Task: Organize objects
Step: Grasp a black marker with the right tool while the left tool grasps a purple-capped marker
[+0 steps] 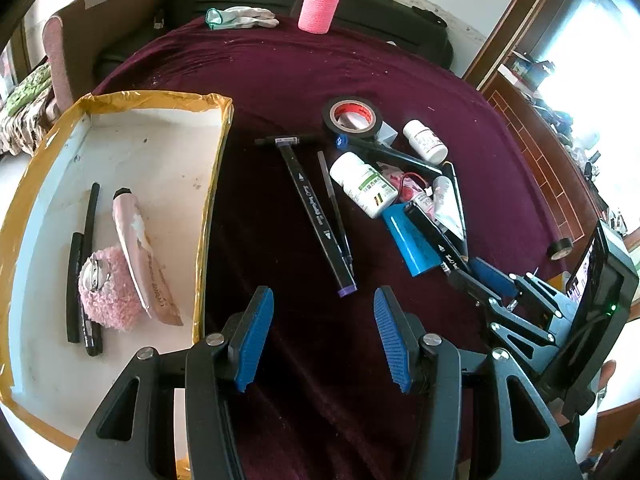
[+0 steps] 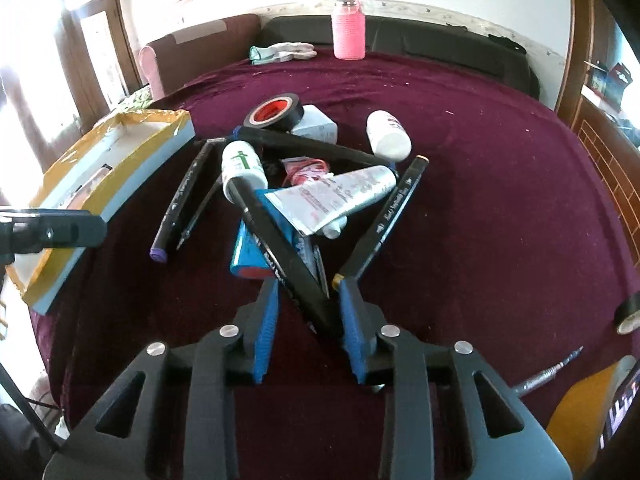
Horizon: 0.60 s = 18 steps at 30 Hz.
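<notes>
The left gripper (image 1: pixel 324 336) is seen with its blue fingers (image 1: pixel 254 336) spread apart and nothing between them, above the maroon tabletop (image 1: pixel 280 80). Left of it, the shallow box (image 1: pixel 218 184) holds a pink tube (image 1: pixel 140 256), a pink fluffy item (image 1: pixel 108 292) and two black pens (image 1: pixel 86 264). Just beyond the fingers lies a black marker (image 1: pixel 316 216). Right of that marker, the right gripper (image 1: pixel 472 276) is closed around another black marker (image 1: pixel 436 240) beside a blue cylinder (image 1: pixel 408 240).

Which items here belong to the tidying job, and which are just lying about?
In the job:
- box
- black marker between the right hand-held gripper pads
- purple-tipped marker
- white pill bottle
- blue battery
- tape roll

Lying about:
- pink bottle
- gloves
- screwdriver
</notes>
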### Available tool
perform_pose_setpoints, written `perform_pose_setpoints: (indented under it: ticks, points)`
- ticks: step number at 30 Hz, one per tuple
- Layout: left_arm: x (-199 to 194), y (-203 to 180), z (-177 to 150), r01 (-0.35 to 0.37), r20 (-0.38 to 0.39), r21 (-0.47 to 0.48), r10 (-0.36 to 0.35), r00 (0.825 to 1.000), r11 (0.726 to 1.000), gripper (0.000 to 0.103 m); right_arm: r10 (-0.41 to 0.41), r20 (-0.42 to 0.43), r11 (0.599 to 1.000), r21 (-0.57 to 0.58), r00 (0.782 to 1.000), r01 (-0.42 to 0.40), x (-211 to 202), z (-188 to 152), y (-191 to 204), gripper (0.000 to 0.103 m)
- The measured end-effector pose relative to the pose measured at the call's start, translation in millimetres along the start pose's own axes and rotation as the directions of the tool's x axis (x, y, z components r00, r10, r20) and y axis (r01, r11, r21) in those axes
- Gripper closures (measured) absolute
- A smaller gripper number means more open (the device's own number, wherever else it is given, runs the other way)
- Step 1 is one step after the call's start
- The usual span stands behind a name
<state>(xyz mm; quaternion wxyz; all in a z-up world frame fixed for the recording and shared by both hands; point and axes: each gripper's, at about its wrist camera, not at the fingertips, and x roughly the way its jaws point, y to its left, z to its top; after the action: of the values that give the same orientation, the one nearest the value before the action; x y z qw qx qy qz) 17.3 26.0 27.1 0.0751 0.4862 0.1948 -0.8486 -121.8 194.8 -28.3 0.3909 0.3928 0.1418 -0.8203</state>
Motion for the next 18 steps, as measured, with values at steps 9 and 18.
perform_pose_setpoints:
  ticks: [9,18]
  points:
    - [10,-4,8,0.013,-0.026,-0.002,-0.013,1.000,1.000,0.056,0.042,-0.014,0.999,-0.004,0.999,-0.042,-4,-3,8,0.090]
    - [41,-4,36,0.045,-0.082,-0.036,-0.048,0.995,0.998,0.057,0.087,-0.037,0.978,0.194,0.995,-0.078,-12,-18,23,0.090]
